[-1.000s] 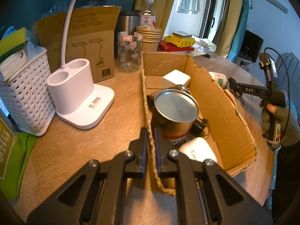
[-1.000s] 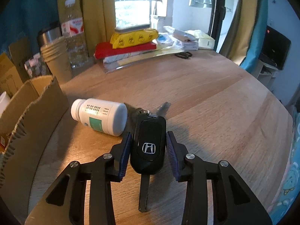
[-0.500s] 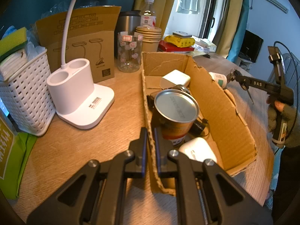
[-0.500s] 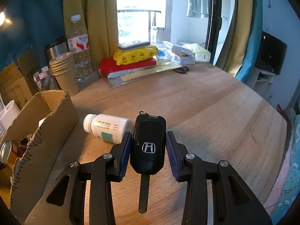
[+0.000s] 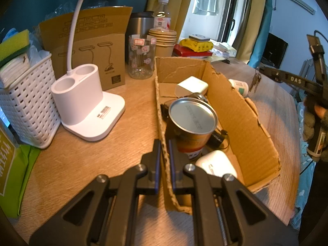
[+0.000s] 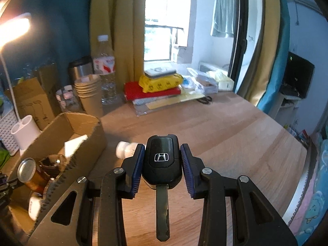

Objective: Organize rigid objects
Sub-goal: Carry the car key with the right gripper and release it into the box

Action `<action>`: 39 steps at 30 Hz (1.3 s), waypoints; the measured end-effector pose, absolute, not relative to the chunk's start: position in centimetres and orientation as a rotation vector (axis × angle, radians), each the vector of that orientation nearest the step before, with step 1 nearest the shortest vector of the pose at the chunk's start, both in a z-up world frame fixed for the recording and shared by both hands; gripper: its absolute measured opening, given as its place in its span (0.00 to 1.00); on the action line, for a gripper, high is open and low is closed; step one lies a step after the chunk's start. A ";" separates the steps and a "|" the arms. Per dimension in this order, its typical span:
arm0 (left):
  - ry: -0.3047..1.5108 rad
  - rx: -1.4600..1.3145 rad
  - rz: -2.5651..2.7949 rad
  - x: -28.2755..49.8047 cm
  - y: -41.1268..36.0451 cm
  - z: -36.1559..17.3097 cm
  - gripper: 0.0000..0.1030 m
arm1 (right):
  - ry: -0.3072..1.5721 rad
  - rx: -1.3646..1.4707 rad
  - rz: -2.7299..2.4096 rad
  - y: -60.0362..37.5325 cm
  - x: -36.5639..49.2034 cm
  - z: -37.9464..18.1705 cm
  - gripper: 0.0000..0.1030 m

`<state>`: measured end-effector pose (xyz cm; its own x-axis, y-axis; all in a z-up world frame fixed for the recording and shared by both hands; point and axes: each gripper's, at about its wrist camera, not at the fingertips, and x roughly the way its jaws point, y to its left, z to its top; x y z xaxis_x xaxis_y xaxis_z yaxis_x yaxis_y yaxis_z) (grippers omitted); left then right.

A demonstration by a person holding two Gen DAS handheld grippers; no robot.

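Note:
My left gripper [image 5: 163, 143] is shut on the near left wall of the torn cardboard box [image 5: 246, 123]. Inside the box stand a tin can [image 5: 192, 116], white adapters and dark cables. My right gripper [image 6: 162, 146] is shut on a black car key [image 6: 162, 160], held above the wooden table with its metal blade pointing back at the camera. In the left wrist view that gripper [image 5: 287, 78] hovers beyond the box's right wall, with a hand on its handle. A white pill bottle [image 6: 125, 149] lies on the table by the box, partly hidden behind my right gripper's left finger.
A white lamp base [image 5: 88, 106], a white basket [image 5: 26, 102], a glass jar [image 5: 141, 57] and stacked paper cups [image 5: 164, 41] crowd the table left of and behind the box. Packets and books [image 6: 160, 86] and scissors [image 6: 205, 99] lie at the far edge.
My right gripper has lifted the car key off the table and risen, so the box interior now shows below it. The left gripper has stayed shut on the box wall.

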<state>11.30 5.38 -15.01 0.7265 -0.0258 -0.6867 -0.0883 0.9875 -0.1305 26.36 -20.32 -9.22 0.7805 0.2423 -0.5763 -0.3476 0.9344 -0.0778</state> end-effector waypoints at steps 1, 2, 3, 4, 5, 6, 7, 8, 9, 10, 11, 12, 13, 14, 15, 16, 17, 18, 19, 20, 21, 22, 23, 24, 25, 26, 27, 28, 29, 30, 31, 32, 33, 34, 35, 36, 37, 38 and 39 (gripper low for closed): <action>0.757 -0.157 0.035 11.3 5.3 -15.0 0.08 | 0.587 -0.186 0.327 -20.0 26.1 -8.9 0.37; 0.757 -0.157 0.035 11.3 5.4 -15.0 0.08 | 0.582 -0.189 0.333 -19.8 25.8 -8.7 0.37; 0.757 -0.157 0.035 11.3 5.4 -15.0 0.08 | 0.575 -0.191 0.341 -19.5 25.6 -8.4 0.37; 0.757 -0.157 0.035 11.3 5.4 -15.0 0.08 | 0.570 -0.194 0.346 -19.3 25.4 -8.2 0.37; 0.757 -0.156 0.035 11.3 5.4 -15.0 0.08 | 0.565 -0.197 0.352 -19.1 25.1 -8.0 0.37; 0.757 -0.156 0.035 11.3 5.4 -15.0 0.08 | 0.560 -0.200 0.361 -18.8 24.9 -7.8 0.37; 0.757 -0.157 0.035 11.3 5.4 -15.0 0.08 | 0.556 -0.202 0.367 -18.6 24.7 -7.7 0.37; 0.757 -0.157 0.035 11.3 5.4 -15.0 0.08 | 0.551 -0.205 0.372 -18.3 24.5 -7.6 0.37; 0.757 -0.156 0.035 11.3 5.4 -15.0 0.08 | 0.547 -0.209 0.378 -18.1 24.3 -7.4 0.37; 0.757 -0.156 0.035 11.3 5.4 -15.0 0.08 | 0.543 -0.212 0.385 -17.8 24.1 -7.3 0.37; 0.756 -0.156 0.035 11.3 5.4 -15.0 0.08 | 0.538 -0.213 0.393 -17.6 23.8 -7.1 0.37; 0.756 -0.156 0.035 11.4 5.4 -14.9 0.08 | 0.534 -0.214 0.398 -17.3 23.6 -7.0 0.37; 0.756 -0.156 0.035 11.4 5.4 -14.9 0.08 | 0.530 -0.218 0.408 -17.0 23.4 -6.9 0.37; 0.756 -0.156 0.035 11.3 5.4 -14.9 0.08 | 0.526 -0.220 0.417 -16.6 23.2 -6.8 0.37; 0.756 -0.156 0.035 11.4 5.4 -14.9 0.08 | 0.523 -0.222 0.425 -16.3 22.9 -6.6 0.37; 0.756 -0.155 0.035 11.4 5.4 -14.9 0.08 | 0.519 -0.227 0.436 -15.9 22.6 -6.5 0.37; 0.756 -0.156 0.035 11.3 5.4 -15.0 0.08 | 0.516 -0.229 0.444 -15.6 22.4 -6.5 0.37; 0.756 -0.156 0.035 11.4 5.4 -14.9 0.08 | 0.514 -0.231 0.453 -15.2 22.2 -6.4 0.37; 0.756 -0.156 0.035 11.3 5.4 -15.0 0.08 | 0.512 -0.234 0.465 -14.8 22.0 -6.4 0.37; 0.756 -0.156 0.035 11.4 5.4 -14.9 0.08 | 0.510 -0.237 0.474 -14.4 21.8 -6.3 0.37; 0.756 -0.156 0.035 11.4 5.4 -14.9 0.08 | 0.508 -0.238 0.483 -14.0 21.6 -6.3 0.37; 0.756 -0.156 0.035 11.4 5.4 -14.9 0.08 | 0.508 -0.237 0.491 -13.7 21.5 -6.3 0.37; 0.756 -0.156 0.035 11.4 5.4 -14.9 0.08 | 0.506 -0.237 0.500 -13.3 21.2 -6.3 0.36; 0.756 -0.156 0.035 11.3 5.4 -14.9 0.08 | 0.506 -0.239 0.507 -13.0 21.0 -6.4 0.36; 0.756 -0.156 0.035 11.4 5.4 -14.9 0.08 | 0.507 -0.239 0.516 -12.7 20.9 -6.4 0.36; 0.756 -0.156 0.035 11.3 5.4 -15.0 0.08 | 0.508 -0.240 0.525 -12.3 20.7 -6.5 0.36; 0.756 -0.156 0.035 11.3 5.3 -15.0 0.08 | 0.509 -0.242 0.531 -12.0 20.6 -6.5 0.36; 0.756 -0.156 0.035 11.3 5.3 -15.0 0.08 | 0.511 -0.243 0.538 -11.7 20.4 -6.6 0.36; 0.756 -0.156 0.035 11.3 5.4 -15.0 0.08 | 0.511 -0.243 0.546 -11.4 20.2 -6.7 0.36; 0.755 -0.156 0.035 11.3 5.4 -15.0 0.08 | 0.512 -0.245 0.552 -11.1 20.1 -6.8 0.36; 0.755 -0.156 0.035 11.3 5.3 -15.0 0.08 | 0.513 -0.244 0.560 -10.8 19.9 -6.8 0.36; 0.755 -0.156 0.035 11.3 5.3 -15.0 0.08 | 0.512 -0.244 0.565 -10.6 19.9 -6.8 0.36; 0.755 -0.156 0.035 11.3 5.3 -15.0 0.08 | 0.512 -0.245 0.570 -10.4 19.7 -6.8 0.36; 0.755 -0.156 0.035 11.3 5.3 -15.0 0.08 | 0.510 -0.245 0.576 -10.2 19.6 -6.8 0.36; 0.755 -0.156 0.035 11.4 5.3 -14.9 0.08 | 0.509 -0.242 0.582 -10.0 19.5 -6.8 0.36; 0.755 -0.156 0.035 11.3 5.3 -15.0 0.08 | 0.508 -0.242 0.586 -9.9 19.4 -6.8 0.36; 0.755 -0.156 0.035 11.3 5.3 -15.0 0.08 | 0.509 -0.243 0.591 -9.7 19.4 -6.8 0.36; 0.755 -0.156 0.035 11.3 5.3 -15.0 0.08 | 0.510 -0.244 0.594 -9.5 19.3 -6.9 0.36; 0.755 -0.156 0.035 11.3 5.3 -15.0 0.08 | 0.511 -0.247 0.596 -9.3 19.3 -7.1 0.36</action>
